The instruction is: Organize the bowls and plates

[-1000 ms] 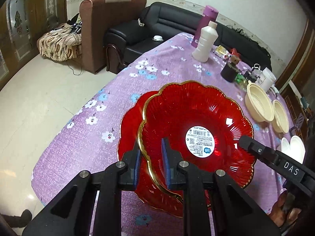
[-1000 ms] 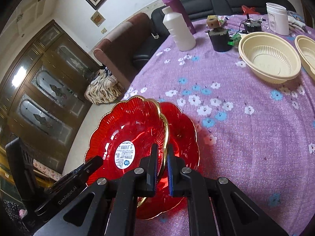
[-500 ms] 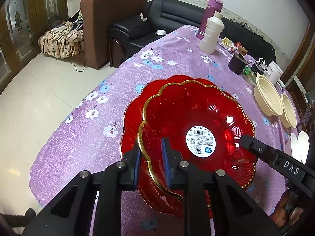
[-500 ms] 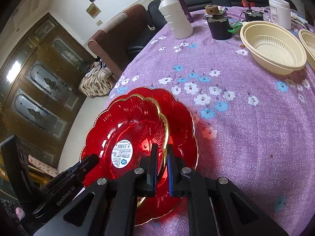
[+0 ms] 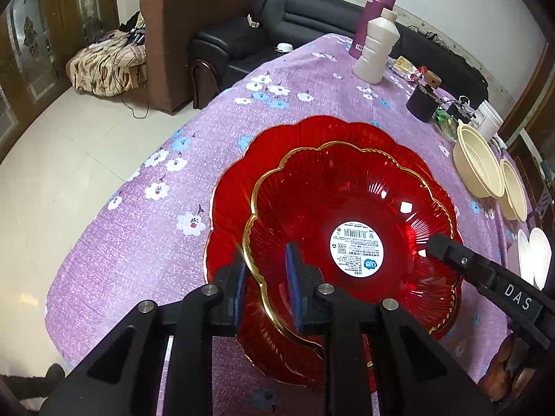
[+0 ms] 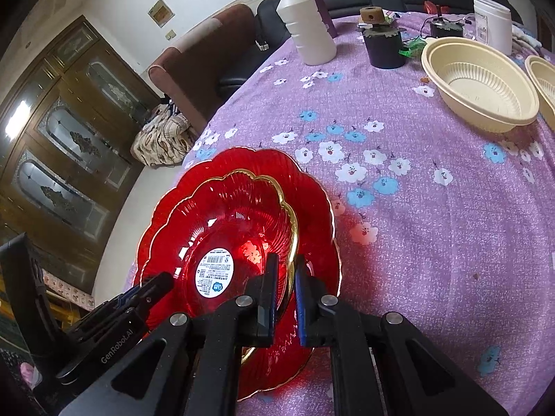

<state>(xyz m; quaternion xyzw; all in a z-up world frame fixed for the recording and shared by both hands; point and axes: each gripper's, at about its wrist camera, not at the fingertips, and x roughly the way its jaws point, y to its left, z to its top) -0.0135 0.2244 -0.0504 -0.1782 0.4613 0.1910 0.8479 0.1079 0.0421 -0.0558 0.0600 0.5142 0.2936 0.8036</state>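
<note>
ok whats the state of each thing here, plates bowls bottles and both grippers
upper red plate: gripped at its rim on two sides, over the lower red plate
left gripper: shut on the rim
right gripper: shut on the rim
cream bowls: upright, empty
white bottle: upright, capped

Two glossy red scalloped plates (image 5: 347,215) with gold rims sit between the black claws' (image 5: 265,277) blue pads (image 5: 291,274); a white label (image 5: 357,248) sits ahead. The counter (image 6: 433,242) wears purple cloth with white-and-blue flowers; cream bowls (image 6: 482,86) beyond.
</note>
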